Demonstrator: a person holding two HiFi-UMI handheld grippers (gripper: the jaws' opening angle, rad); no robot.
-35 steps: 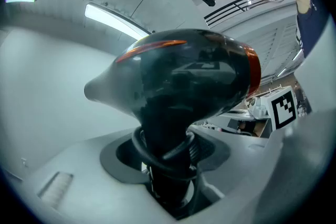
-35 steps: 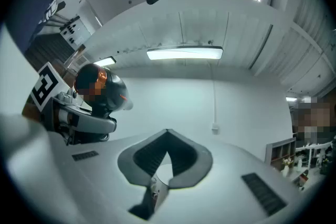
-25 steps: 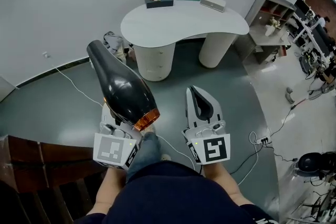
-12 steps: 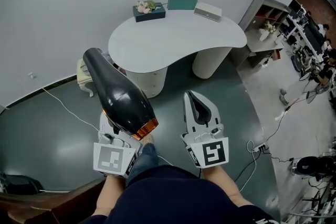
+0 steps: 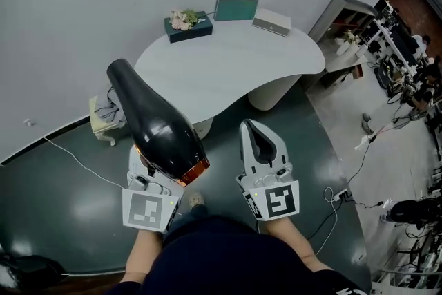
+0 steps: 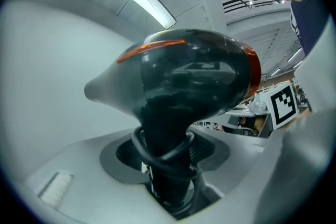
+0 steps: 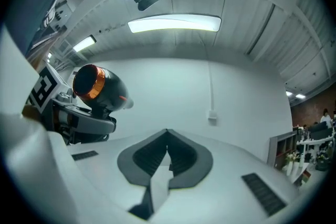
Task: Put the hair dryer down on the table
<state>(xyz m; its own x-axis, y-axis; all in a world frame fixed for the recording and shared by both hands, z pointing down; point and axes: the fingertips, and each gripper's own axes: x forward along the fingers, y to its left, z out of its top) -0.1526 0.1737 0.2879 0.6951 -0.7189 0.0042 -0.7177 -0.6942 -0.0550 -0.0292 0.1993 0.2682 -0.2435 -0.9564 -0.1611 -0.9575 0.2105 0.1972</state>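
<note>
Black handle of hair dryer (image 6: 189, 86) clamped between jaws of left gripper (image 6: 168, 186), cord (image 6: 157, 157) looped round it, orange-ringed barrel held in air above dark floor (image 5: 62, 183). Jaws of right gripper (image 7: 167, 139) closed together, empty. Further ahead, white curved tabletop (image 5: 235, 59) carrying flower box (image 5: 188, 25), teal box (image 5: 235, 8), grey box (image 5: 271, 22).

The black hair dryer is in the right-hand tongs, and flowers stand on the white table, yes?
No: the left tongs grip the hair dryer by its handle, as the left gripper view shows; the right tongs are shut, empty. The flowers do stand on the white table.
</note>
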